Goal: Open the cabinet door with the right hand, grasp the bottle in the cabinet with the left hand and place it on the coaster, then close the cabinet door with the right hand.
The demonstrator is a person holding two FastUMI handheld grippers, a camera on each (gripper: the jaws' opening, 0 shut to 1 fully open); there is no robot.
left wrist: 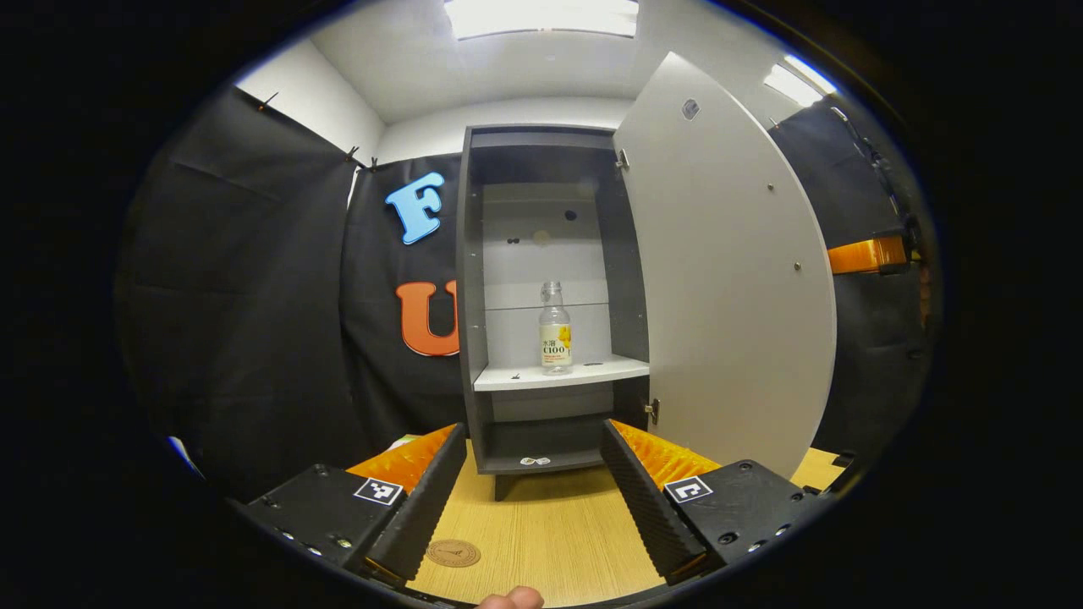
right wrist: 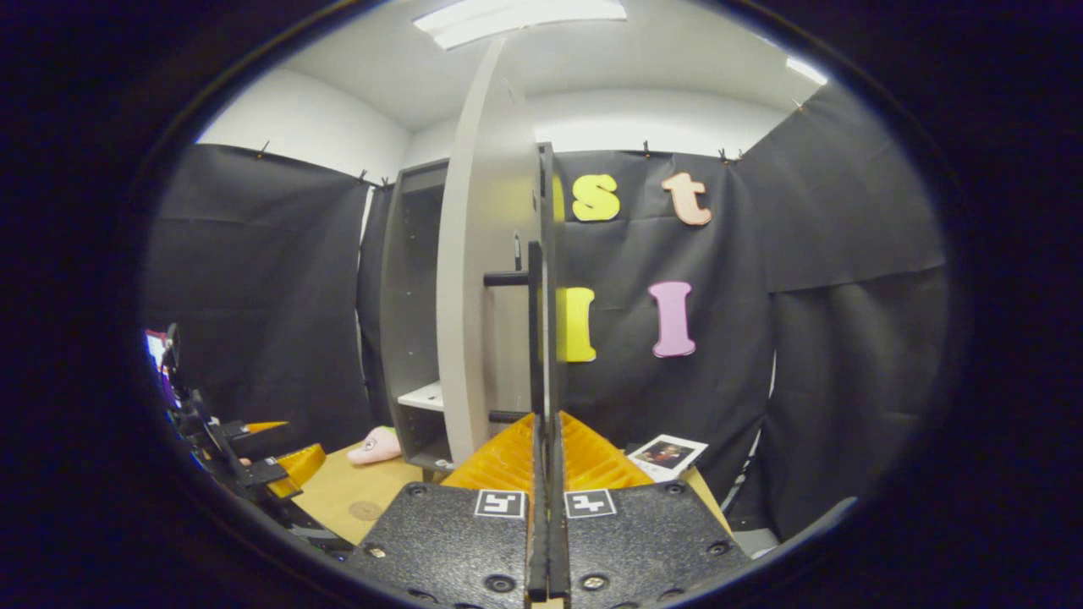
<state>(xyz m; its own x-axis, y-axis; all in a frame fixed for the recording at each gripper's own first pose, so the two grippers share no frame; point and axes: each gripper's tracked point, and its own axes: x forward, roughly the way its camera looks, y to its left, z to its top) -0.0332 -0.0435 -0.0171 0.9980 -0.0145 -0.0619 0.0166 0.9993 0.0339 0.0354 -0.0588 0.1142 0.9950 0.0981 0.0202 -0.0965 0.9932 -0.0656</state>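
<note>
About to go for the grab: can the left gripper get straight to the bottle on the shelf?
Probably yes. The cabinet door stands swung wide, the bottle stands alone on the shelf, and the left gripper faces it, fingers spread.

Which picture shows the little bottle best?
The left gripper view: the bottle stands upright on the cabinet's shelf, facing the camera through the open door. In the right gripper view the door stands edge-on and blocks the cabinet's inside.
</note>
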